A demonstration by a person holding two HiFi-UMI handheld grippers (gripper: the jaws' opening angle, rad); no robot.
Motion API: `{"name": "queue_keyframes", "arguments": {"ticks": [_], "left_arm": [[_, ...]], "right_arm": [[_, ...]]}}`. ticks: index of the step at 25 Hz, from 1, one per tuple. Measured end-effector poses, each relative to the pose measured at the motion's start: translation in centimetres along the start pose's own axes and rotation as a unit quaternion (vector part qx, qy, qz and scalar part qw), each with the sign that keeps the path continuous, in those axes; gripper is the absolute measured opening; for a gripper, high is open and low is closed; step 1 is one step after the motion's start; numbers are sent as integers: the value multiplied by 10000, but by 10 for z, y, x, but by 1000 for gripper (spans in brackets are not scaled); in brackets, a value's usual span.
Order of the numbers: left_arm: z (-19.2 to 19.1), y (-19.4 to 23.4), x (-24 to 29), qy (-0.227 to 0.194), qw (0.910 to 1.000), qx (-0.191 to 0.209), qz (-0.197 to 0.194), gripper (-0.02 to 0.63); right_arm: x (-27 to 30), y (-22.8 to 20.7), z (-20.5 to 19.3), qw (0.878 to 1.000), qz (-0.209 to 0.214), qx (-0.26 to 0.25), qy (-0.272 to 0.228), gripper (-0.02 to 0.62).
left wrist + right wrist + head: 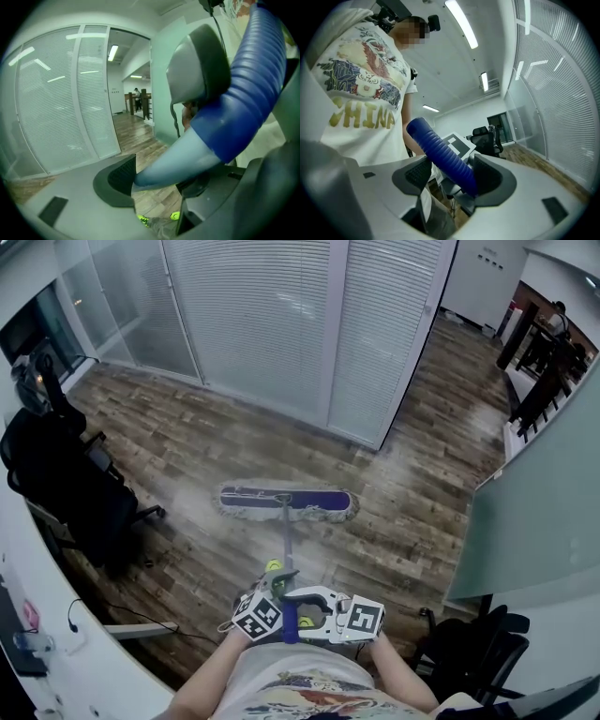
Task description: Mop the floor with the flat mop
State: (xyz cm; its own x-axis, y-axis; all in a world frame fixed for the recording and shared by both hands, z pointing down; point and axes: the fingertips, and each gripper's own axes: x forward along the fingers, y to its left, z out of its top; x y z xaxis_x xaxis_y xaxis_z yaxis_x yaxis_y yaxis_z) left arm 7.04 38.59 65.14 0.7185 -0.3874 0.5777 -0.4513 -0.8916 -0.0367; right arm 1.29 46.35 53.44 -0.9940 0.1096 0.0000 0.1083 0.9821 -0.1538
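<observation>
1. Head view shows the wooden floor point(187, 446) running from the person's feet to a wall of blinds point(262, 324), with a black office chair point(66, 484) at the left.
2. The flat mop point(289, 503) lies with its head crosswise on the boards mid-room, well short of the blinds.
3. Its handle point(286, 545) slopes back to the person's waist and ends in a blue ribbed grip point(440, 157).
4. The left hand-held gripper point(277, 577) is clamped on the pale taper just below that grip. The right hand-held gripper point(450, 180) pinches the ribbed grip itself, nearer the body.
5. This looks like mopping in mid-stroke, with much of the floor probably left to cover. The next pass calls for both clamps to stay firm, the head to stay flat, and the sweep to steer clear of the chair.
</observation>
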Motion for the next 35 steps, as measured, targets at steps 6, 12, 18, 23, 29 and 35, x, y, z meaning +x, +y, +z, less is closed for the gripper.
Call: {"name": "queue_keyframes", "arguments": {"ticks": [6, 12, 18, 23, 29, 35], "left_arm": [[22, 39, -2, -401, 9979, -468, 210, 202], [7, 77, 7, -286, 9989, -297, 205, 202], [15, 148, 26, -330, 9989, -243, 212, 202], [26, 227, 31, -449, 9980, -388, 208, 202], [36, 324, 31, -490, 9977, -446, 115, 202], [37, 389, 45, -470, 9986, -258, 31, 202]], "right_arm": [[3, -37, 29, 9971, -191, 204, -703, 258], [20, -73, 14, 9998, 120, -118, -146, 259], [26, -145, 20, 9999, 106, -83, 19, 261], [46, -221, 45, 9996, -36, 253, -149, 262], [77, -314, 71, 9993, -173, 262, -226, 262], [90, -379, 74, 9990, -300, 233, -242, 261]]}}
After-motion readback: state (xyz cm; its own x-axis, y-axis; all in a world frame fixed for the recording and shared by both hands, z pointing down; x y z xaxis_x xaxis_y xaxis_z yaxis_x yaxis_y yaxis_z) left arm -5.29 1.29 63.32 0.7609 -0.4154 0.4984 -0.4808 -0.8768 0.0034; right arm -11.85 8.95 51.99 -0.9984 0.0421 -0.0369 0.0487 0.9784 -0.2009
